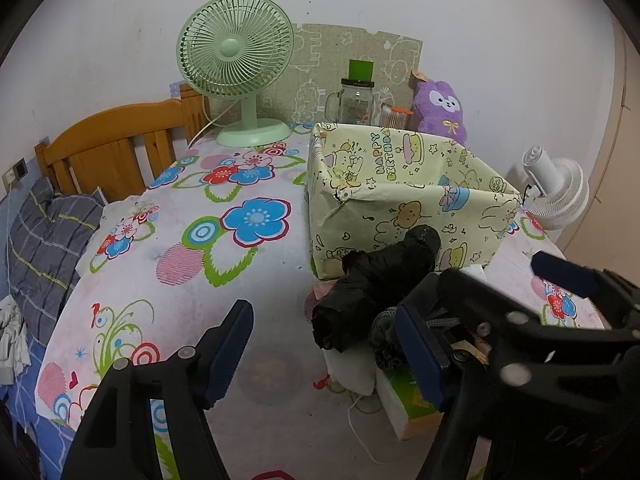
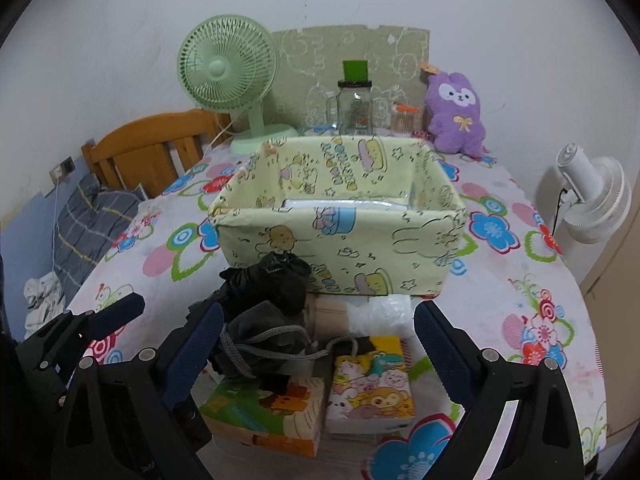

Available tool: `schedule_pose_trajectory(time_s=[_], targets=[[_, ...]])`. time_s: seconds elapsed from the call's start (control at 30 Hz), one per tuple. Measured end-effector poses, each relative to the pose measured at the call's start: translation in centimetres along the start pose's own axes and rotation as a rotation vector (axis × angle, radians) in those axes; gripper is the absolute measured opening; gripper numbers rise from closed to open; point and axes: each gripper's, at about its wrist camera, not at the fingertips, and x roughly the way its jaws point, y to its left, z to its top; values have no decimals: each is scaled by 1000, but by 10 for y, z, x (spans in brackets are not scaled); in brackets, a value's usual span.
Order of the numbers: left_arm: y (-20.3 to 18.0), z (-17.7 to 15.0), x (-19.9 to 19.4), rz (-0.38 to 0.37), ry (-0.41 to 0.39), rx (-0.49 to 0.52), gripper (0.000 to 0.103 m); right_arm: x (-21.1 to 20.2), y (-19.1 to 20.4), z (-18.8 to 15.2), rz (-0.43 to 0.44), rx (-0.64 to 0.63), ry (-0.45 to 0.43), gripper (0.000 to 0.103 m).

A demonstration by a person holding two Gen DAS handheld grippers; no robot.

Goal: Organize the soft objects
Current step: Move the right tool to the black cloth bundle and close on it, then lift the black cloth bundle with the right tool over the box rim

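Both grippers open, nothing held: left gripper [image 1: 320,356] beside pile, right gripper [image 2: 318,344] over it. Soft pile, black bag [image 2: 266,282] on top, near tabletop's front edge, before box [image 2: 340,240]. Risk: drawstring [image 2: 280,350] snags (loose loop), drags tissue packs [image 2: 368,392] off.

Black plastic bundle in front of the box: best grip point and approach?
Judging by its pose, take the black plastic bundle across its bulging middle, coming from above and the near side. It lies crumpled on top of the pile with the yellow box close behind, so a far-side approach looks blocked.
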Motion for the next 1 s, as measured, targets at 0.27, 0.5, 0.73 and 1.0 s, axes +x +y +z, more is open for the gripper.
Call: schedule_pose_trajectory(time_s=[0.27, 0.5, 0.73, 1.0], targets=[[1, 3, 11, 16, 11, 6, 75, 18, 0, 2, 47, 39, 47, 90], [4, 7, 26, 38, 28, 9, 75, 34, 1, 4, 65, 61, 87, 82], [2, 9, 38, 5, 46, 34, 49, 51, 0, 5, 67, 76, 130, 80], [-1, 8, 42, -16, 51, 40, 33, 56, 5, 7, 101, 70, 139, 67]])
